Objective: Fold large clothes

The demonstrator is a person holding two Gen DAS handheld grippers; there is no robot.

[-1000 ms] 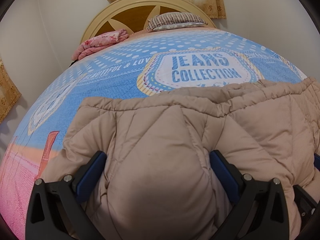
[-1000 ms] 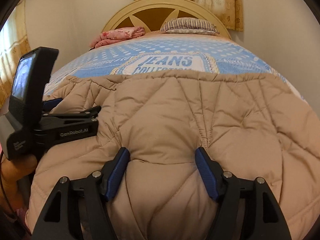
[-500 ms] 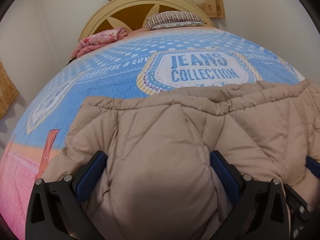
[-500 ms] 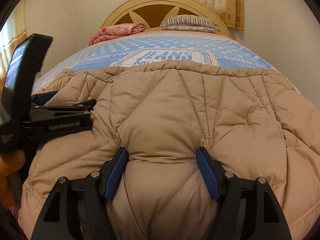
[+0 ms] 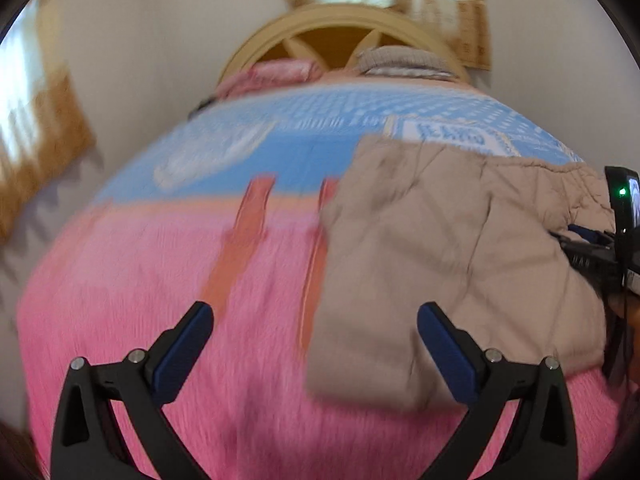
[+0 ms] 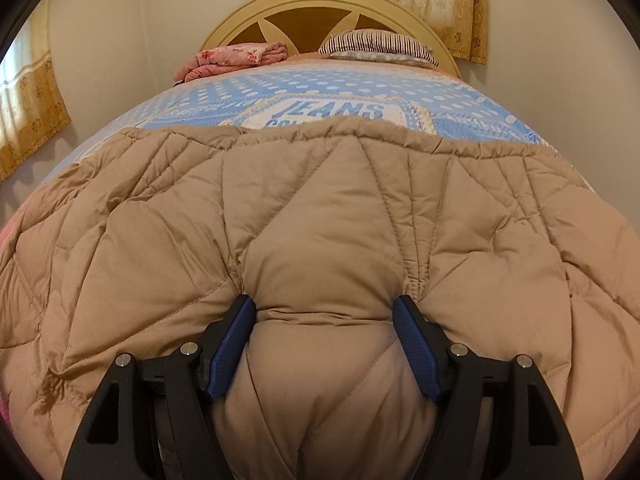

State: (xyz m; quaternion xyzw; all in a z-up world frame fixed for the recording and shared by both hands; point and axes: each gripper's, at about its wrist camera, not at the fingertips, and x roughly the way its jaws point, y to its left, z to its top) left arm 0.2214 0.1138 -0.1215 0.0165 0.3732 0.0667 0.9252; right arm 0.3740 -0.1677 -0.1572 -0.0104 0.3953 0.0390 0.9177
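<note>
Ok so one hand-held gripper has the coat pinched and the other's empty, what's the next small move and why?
Probably bring the left hand-held gripper, open over the pink bedspread, onto the coat's near left edge and close. Only the right hand-held gripper pinches it, so a fold needs a second grip.

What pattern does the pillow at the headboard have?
The pillow has narrow dark and light stripes. It shows best in the right wrist view; the left wrist view is blurred.

Both cameras sit just behind their own fingers at the foot of the bed, angled down and facing the headboard. The right wrist view hangs close over the tan quilted coat, which fills its lower half. The left wrist view, blurred, looks from further left over the pink bedcover, catching the coat and the right gripper at its right edge.
</note>
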